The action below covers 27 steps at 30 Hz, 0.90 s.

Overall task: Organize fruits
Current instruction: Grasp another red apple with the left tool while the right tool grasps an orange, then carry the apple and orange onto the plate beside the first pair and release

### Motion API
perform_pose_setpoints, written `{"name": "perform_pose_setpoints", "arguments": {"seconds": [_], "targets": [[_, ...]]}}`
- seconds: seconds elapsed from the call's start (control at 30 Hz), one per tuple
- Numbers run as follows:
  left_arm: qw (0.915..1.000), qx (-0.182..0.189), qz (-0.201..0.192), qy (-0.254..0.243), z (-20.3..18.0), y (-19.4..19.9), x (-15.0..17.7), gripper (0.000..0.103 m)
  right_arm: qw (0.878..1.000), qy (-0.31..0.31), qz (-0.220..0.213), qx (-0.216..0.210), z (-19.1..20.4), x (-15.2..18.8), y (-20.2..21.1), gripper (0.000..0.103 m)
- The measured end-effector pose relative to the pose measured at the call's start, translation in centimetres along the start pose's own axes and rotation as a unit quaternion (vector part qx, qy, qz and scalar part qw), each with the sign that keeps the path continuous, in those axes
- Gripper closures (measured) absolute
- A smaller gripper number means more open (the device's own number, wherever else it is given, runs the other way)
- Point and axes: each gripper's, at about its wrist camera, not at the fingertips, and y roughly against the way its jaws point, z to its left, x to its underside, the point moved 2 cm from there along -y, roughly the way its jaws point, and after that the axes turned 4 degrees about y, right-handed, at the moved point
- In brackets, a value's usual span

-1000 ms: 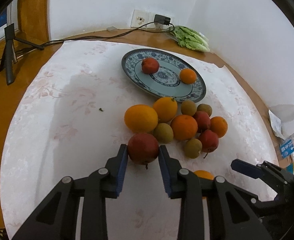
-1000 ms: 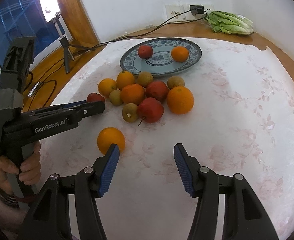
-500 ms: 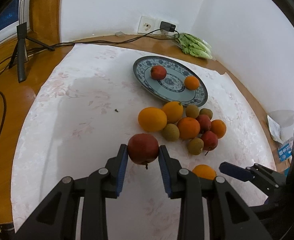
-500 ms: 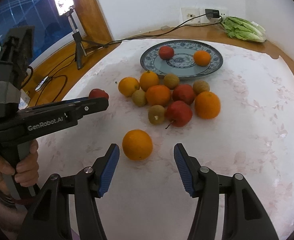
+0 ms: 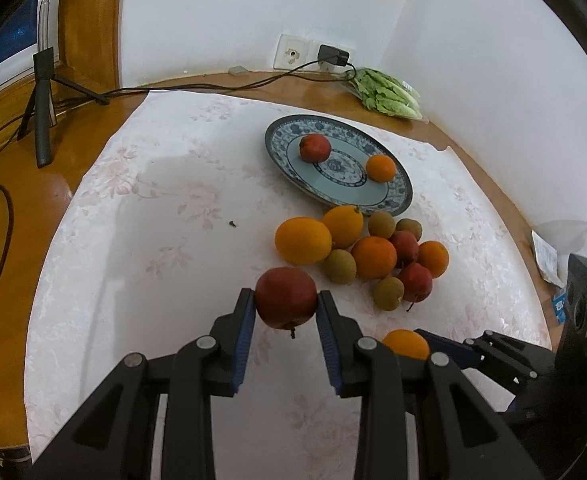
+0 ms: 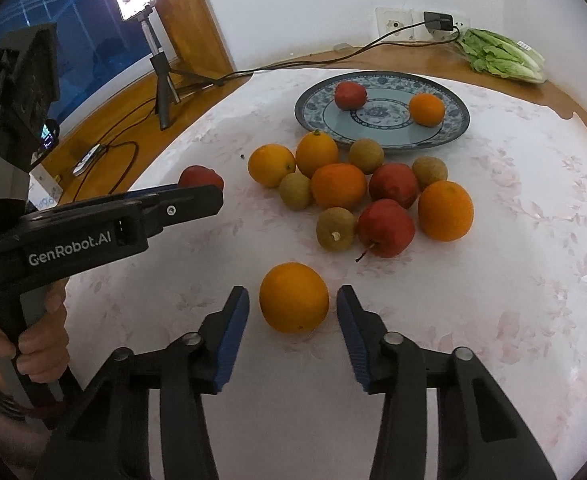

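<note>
Left gripper (image 5: 286, 307) clamped on a red apple (image 5: 286, 297), both blue pads pressed to its sides and the fruit carried clear of the white tablecloth (image 5: 153, 240), exactly as in the earlier frames. Right gripper (image 6: 293, 307) now straddles a lone orange (image 6: 294, 297) resting on the cloth; a second ago that orange lay outside its left finger. Its jaws have just been closing around the fruit, yet a narrow gap remains on each side, so the pads do not grip it. Beyond, the fruit cluster (image 6: 357, 196) of oranges, red apples and small brown fruits lies unchanged just in front of the blue patterned plate (image 6: 381, 136), which bears one apple (image 6: 350, 95) and one orange (image 6: 426, 109)
</note>
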Motion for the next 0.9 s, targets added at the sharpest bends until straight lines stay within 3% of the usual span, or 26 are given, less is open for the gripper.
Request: {"name": "perform_pose_setpoints", "arguments": {"seconds": [0.13,0.9], "targets": [[1.0,0.0,-0.001,-0.001,0.0,0.0,0.0,0.071,1.0,0.002,-0.001,-0.001,0.0,0.0,-0.1,0.068],[0.9997,0.008,-0.014,-0.015,-1.6,1.3,-1.7,0.071,0.999,0.005,-0.032,-0.018,-0.5,-1.1,3.4,0.068]]}}
